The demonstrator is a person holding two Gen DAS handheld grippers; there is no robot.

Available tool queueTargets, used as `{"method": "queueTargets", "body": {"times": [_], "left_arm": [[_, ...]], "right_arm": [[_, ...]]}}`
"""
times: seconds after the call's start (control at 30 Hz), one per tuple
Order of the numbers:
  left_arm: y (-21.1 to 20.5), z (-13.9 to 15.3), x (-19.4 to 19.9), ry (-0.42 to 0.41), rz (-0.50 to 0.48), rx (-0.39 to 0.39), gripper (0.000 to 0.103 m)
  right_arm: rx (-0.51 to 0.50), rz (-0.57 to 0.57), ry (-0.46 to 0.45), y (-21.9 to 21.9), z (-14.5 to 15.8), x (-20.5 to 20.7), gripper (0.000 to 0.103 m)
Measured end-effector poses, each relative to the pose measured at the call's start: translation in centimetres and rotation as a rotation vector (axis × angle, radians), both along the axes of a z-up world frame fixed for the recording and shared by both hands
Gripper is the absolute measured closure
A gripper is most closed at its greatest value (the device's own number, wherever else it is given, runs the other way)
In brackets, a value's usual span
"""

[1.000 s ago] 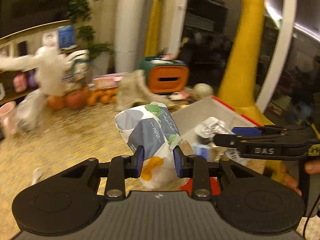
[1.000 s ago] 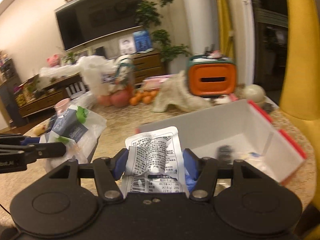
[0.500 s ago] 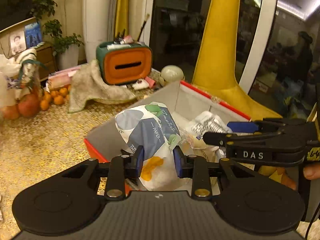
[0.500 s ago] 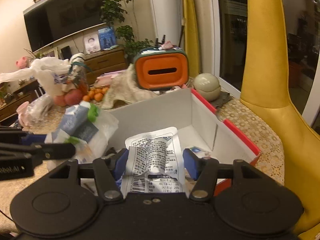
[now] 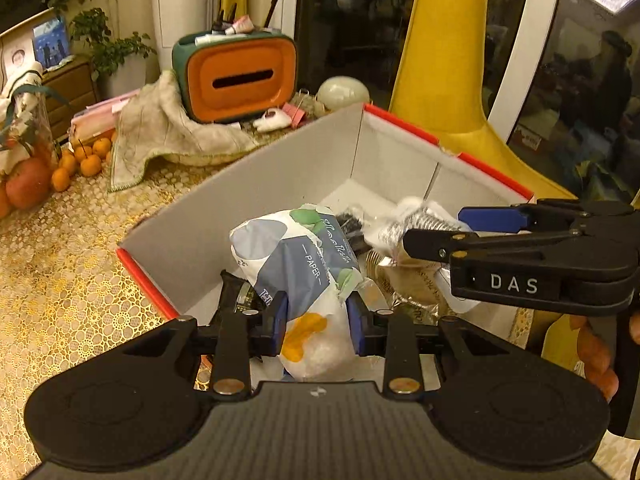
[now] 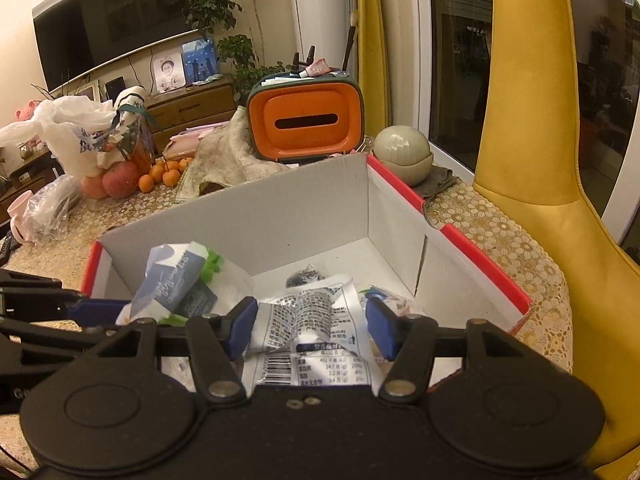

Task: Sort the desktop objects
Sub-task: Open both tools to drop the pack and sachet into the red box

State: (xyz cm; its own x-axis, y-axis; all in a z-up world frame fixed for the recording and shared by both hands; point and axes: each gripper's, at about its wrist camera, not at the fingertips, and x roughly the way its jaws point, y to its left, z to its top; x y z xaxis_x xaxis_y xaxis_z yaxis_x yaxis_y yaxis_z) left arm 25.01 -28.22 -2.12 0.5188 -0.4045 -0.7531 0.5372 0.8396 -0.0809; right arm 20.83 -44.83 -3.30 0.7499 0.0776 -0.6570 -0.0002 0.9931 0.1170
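Note:
A white cardboard box with a red rim [image 5: 280,184] [image 6: 280,220] lies open on the gold-patterned table, with several bits of packaging on its floor. My left gripper [image 5: 316,320] is shut on a white, blue and green paper tissue pack [image 5: 296,272], held over the box's near left corner. From the right wrist view this pack [image 6: 176,284] and the left gripper [image 6: 84,310] show at the left. My right gripper [image 6: 312,330] is shut on a crumpled white printed wrapper [image 6: 316,316] above the box's near side. The right gripper [image 5: 432,232] reaches in from the right.
Behind the box stand an orange and green tissue holder [image 6: 304,124], a beige cloth [image 5: 168,132] and a round grey-green container [image 6: 402,152]. Oranges [image 5: 86,156], apples and a plastic bag [image 6: 76,132] lie at the back left. A yellow chair [image 6: 532,168] borders the table's right.
Both grippers have moved forward and down with their loads, from beside the box to over its open top. Neither grip has changed.

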Motion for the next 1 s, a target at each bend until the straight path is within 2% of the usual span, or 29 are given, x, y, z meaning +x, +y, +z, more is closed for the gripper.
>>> {"method": "queueTargets", "body": {"times": [0.2, 0.43, 0.47, 0.6, 1.0], "left_arm": [[-0.5, -0.5, 1.0, 0.026, -0.011, 0.013, 0.073], [-0.6, -0.4, 1.1, 0.031, -0.006, 0.014, 0.072], [-0.6, -0.3, 1.0, 0.029, -0.008, 0.013, 0.07], [-0.3, 0.1, 0.3, 0.007, -0.001, 0.022, 0.044], [1.9, 3.4, -2.8, -0.065, 0.029, -0.021, 0.037]], "right_arm": [[-0.006, -0.016, 0.025, -0.1, -1.2, 0.9, 0.044], [0.01, -0.01, 0.038, -0.1, -0.9, 0.8, 0.043], [0.013, -0.009, 0.038, -0.2, -0.8, 0.7, 0.043], [0.011, -0.013, 0.033, -0.2, -0.1, 0.2, 0.04], [0.0, 0.04, -0.014, 0.5, 3.4, -3.3, 0.039]]}}
